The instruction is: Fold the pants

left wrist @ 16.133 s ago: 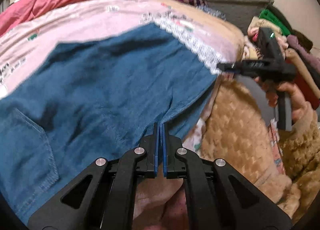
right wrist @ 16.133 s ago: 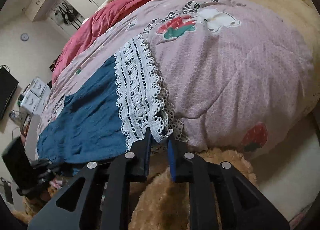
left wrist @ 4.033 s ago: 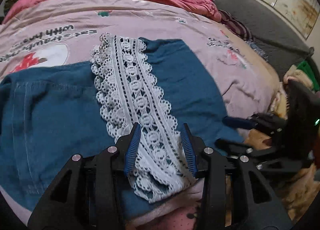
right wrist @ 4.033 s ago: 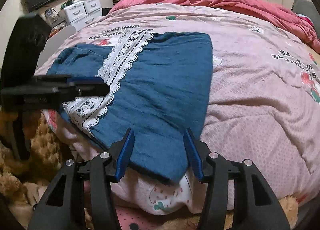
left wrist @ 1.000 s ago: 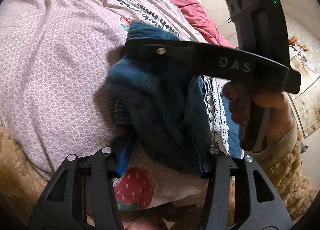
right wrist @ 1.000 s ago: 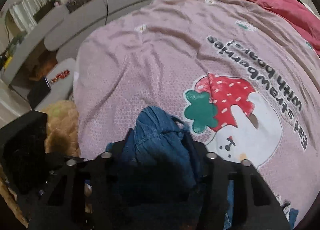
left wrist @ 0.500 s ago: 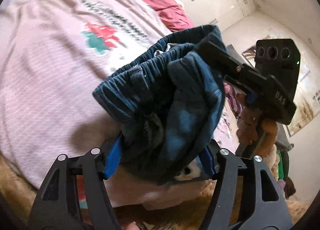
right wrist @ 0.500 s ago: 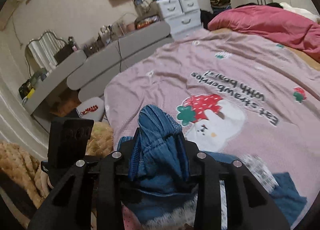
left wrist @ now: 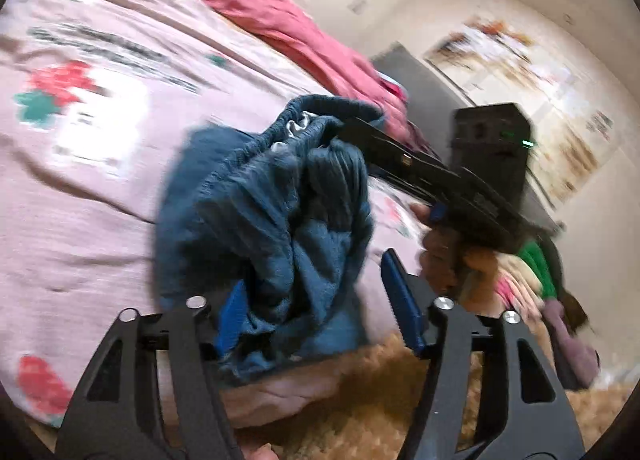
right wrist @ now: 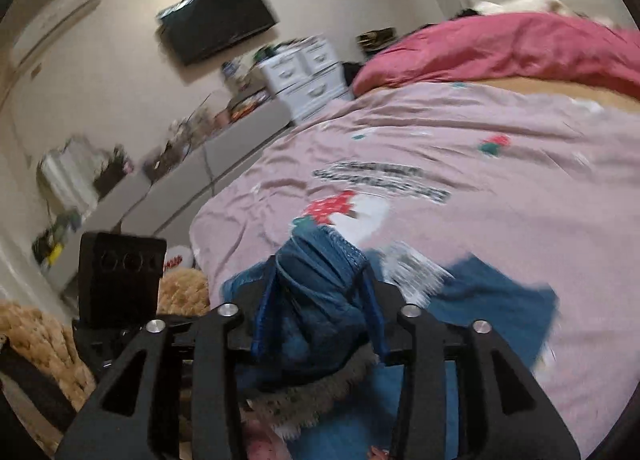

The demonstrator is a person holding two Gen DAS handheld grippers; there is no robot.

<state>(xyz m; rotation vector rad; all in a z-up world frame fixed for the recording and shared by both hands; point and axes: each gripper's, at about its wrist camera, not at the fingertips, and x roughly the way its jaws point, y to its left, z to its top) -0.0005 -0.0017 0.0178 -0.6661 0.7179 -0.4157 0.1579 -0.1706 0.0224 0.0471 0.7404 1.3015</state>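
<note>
Both frames are motion-blurred; fine detail is lost.

Left wrist view: the pants (left wrist: 276,227), dark blue with a gathered elastic waistband at 12 o'clock of the bundle, are seen bunched in a lump over the near edge of the pink quilt (left wrist: 80,179). The left gripper (left wrist: 320,316) is recorded with its jaws spread wide. The blue pad of the left-side finger is pressed against the lower part of the bundle; the right-side pad stands apart from the cloth, with open space between. No clamp on the fabric is seen. The right gripper (left wrist: 352,127) enters from 3 o'clock, its fingers reaching into the waistband at the top of the bundle. A red blanket (left wrist: 280,15) lies at 12 o'clock, a tan fleece (left wrist: 360,400) at 6 o'clock.

Right wrist view: the right gripper (right wrist: 316,324) is noted partly closed, with the waistband roll of the pants (right wrist: 320,272) wedged between both blue pads and rising above them. The rest of the garment lies on the quilt (right wrist: 500,199) toward 4 o'clock, where a white lace trim (right wrist: 416,264) is visible against the blue. The left gripper's body (right wrist: 120,280) appears at 9 o'clock; its fingertips are hidden. A wall-mounted television (right wrist: 218,27) is seen at 11 o'clock and a white drawer unit (right wrist: 308,71) at 12 o'clock.
</note>
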